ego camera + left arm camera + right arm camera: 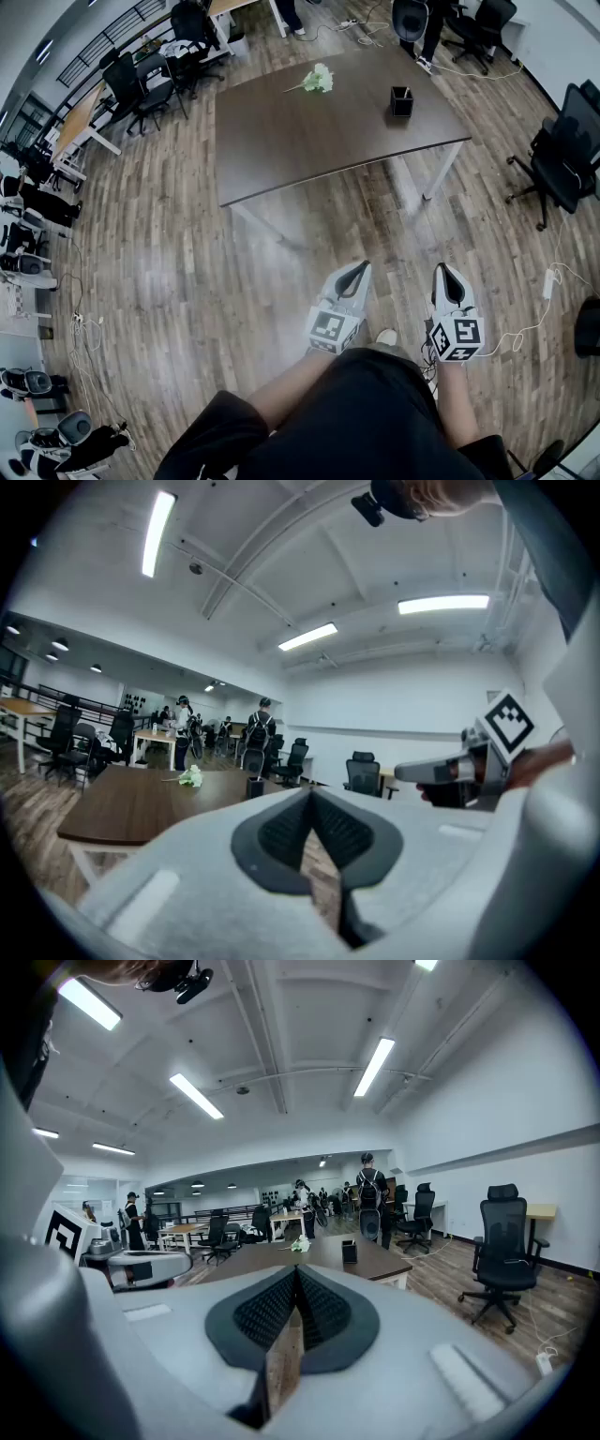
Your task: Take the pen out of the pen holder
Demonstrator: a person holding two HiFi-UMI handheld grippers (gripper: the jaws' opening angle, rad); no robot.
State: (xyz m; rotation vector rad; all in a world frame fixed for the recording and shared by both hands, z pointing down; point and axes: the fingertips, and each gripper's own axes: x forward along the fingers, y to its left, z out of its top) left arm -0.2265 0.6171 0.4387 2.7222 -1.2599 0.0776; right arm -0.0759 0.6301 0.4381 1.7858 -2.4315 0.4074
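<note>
Task status: not started. The person stands on the wooden floor, well apart from the table, with both tools held low in front of the body.

Left tongs: closed, the pads meeting at the tips, nothing gripped. Right tongs: likewise closed and empty.

Task item: the pen holder, a small dark square cup, stands upright near the table's right edge, roughly midway between that edge's two corners. The pen itself is too small to make out from here.

Remaining, in my judgement: the whole job, namely the walk to the table, opening one pair of tongs, gripping the pen and lifting it clear.

Surroundings: a sprig of pale flowers lies near the far edge, well apart from the holder. A black office chair stands off the table's right end, and cables trail across the floor to the person's right. The direct path to the near edge looks unobstructed.
</note>
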